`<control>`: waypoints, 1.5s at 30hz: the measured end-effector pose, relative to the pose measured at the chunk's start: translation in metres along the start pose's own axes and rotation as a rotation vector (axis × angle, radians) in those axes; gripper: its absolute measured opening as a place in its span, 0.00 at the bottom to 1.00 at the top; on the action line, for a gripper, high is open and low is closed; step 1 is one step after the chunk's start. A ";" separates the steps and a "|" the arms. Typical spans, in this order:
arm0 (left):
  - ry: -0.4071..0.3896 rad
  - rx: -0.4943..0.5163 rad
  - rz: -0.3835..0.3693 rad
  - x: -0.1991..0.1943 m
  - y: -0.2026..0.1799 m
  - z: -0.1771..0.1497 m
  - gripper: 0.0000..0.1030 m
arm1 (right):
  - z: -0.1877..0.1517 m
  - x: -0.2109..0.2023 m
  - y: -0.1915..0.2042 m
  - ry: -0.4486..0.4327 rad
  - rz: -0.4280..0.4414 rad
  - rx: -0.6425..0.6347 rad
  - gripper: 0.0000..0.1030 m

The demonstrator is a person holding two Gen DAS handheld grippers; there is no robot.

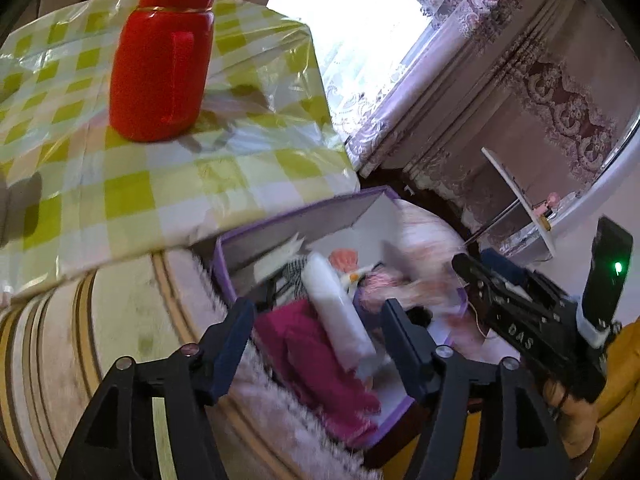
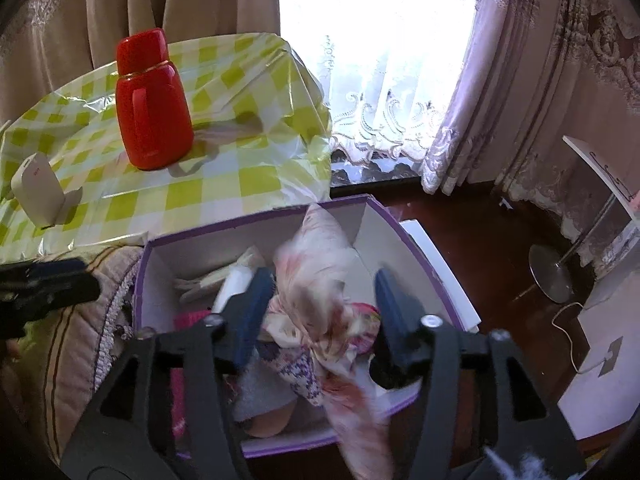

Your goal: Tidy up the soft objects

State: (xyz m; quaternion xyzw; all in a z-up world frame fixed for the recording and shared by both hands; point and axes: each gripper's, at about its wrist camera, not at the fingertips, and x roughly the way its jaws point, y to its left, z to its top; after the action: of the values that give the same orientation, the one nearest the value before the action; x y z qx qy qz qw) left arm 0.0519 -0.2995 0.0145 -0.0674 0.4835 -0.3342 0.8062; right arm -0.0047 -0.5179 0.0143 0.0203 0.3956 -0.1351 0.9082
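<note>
now the right gripper (image 2: 316, 312) is hanging open, floral cloth (image 2: 320, 280) dropping into the purple box (image 2: 420, 248); left gripper (image 1: 316, 336) is gaping too, best staying clear

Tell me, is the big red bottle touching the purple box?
Apart. The right wrist view shows the red bottle standing on the checked tablecloth, with bare cloth between it and the purple box.

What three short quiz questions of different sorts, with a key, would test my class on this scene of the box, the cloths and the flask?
1. True or false: the red flask lies inside the purple box.
2. Which is between the right gripper fingers: A floral cloth, B white roll, C flask?
3. Fill in: the flask stands on a ____ tablecloth.

Key: 1 false, it stands on the table. 2 A, the pads apart from it. 3 checked.
</note>
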 end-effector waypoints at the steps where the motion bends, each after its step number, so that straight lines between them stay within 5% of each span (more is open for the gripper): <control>1: 0.015 -0.008 -0.003 -0.002 0.001 -0.008 0.74 | -0.002 -0.001 -0.001 0.007 -0.004 0.006 0.65; 16: 0.082 0.002 0.015 0.005 -0.004 -0.032 0.92 | -0.028 -0.007 -0.001 0.069 -0.011 0.015 0.67; 45: 0.076 -0.013 0.023 0.004 -0.002 -0.031 0.92 | -0.030 -0.004 -0.002 0.077 -0.004 0.019 0.67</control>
State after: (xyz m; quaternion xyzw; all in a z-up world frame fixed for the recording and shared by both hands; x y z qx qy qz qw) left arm 0.0271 -0.2963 -0.0033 -0.0543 0.5164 -0.3243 0.7907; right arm -0.0289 -0.5150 -0.0029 0.0333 0.4289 -0.1398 0.8918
